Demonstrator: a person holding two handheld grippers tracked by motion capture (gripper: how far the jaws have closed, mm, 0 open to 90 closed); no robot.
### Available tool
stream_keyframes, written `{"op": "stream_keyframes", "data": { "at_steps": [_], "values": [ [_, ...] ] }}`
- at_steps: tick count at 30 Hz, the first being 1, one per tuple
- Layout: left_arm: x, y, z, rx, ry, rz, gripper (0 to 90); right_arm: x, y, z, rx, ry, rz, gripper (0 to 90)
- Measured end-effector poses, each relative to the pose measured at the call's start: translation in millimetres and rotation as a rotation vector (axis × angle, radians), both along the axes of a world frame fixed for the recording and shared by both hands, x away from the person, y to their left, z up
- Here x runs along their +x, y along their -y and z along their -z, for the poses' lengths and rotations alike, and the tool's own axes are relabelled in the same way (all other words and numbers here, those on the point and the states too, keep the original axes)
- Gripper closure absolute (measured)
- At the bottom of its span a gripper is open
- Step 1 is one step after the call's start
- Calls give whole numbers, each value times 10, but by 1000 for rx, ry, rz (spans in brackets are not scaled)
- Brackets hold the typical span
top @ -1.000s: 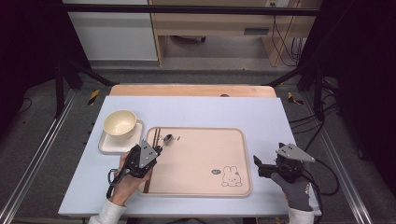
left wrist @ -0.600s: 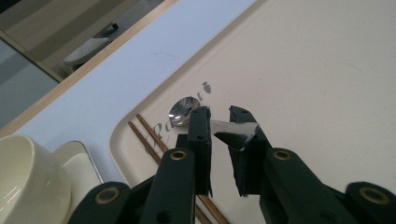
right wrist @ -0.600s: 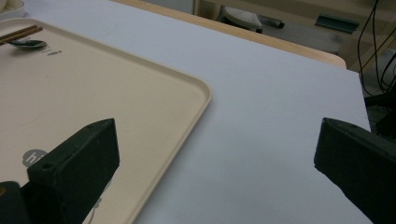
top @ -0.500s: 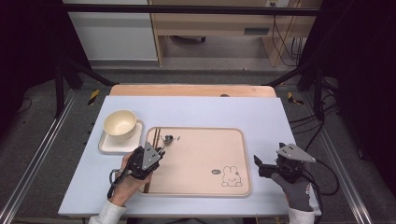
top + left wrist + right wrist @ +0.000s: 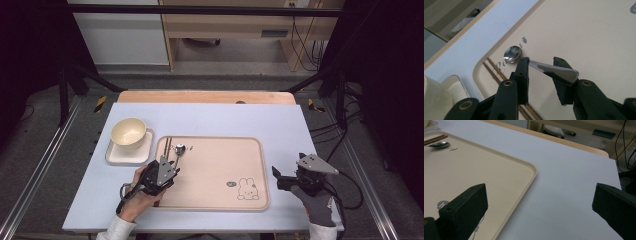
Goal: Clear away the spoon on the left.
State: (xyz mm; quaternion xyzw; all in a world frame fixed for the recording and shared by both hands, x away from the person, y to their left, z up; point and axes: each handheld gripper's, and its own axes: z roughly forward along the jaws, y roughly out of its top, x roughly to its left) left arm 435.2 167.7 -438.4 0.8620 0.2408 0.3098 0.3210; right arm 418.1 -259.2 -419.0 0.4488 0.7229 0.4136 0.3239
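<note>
A metal spoon [image 5: 512,53] lies with its bowl on the beige tray [image 5: 586,37], next to a pair of brown chopsticks [image 5: 496,72] at the tray's left edge. My left gripper [image 5: 541,62] is closed on the spoon's handle, which runs slantwise between the jaws and touches both. From above, the left gripper [image 5: 171,162] sits over the tray's [image 5: 225,165] left side, just behind the spoon [image 5: 179,148]. My right gripper [image 5: 276,179] is open and holds nothing. It hovers over the blue-white table to the right of the tray [image 5: 499,170].
A cream bowl [image 5: 128,132] stands on a small white square plate [image 5: 117,156] left of the tray. A rabbit drawing [image 5: 247,189] marks the tray's near right corner. The table's wooden far edge [image 5: 205,96] runs along the back, with dark stands on both sides.
The left gripper has shifted slightly to the right along the spoon's handle. The spoon's bowl stays in the same spot on the tray. The right gripper has not moved.
</note>
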Motion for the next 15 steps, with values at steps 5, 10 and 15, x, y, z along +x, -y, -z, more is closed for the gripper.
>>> {"op": "stream_keyframes", "data": {
  "at_steps": [5,10,15],
  "values": [
    [-23,-7,38,-6,-15,-4,565,1,-6,2,1,-1,-2,4],
    [-44,-21,76,-18,-38,-10,475,-1,-7,0,2,-1,-3,4],
    [-57,-34,116,-25,-65,-24,383,-1,-9,0,3,-2,-4,4]
  ]
}}
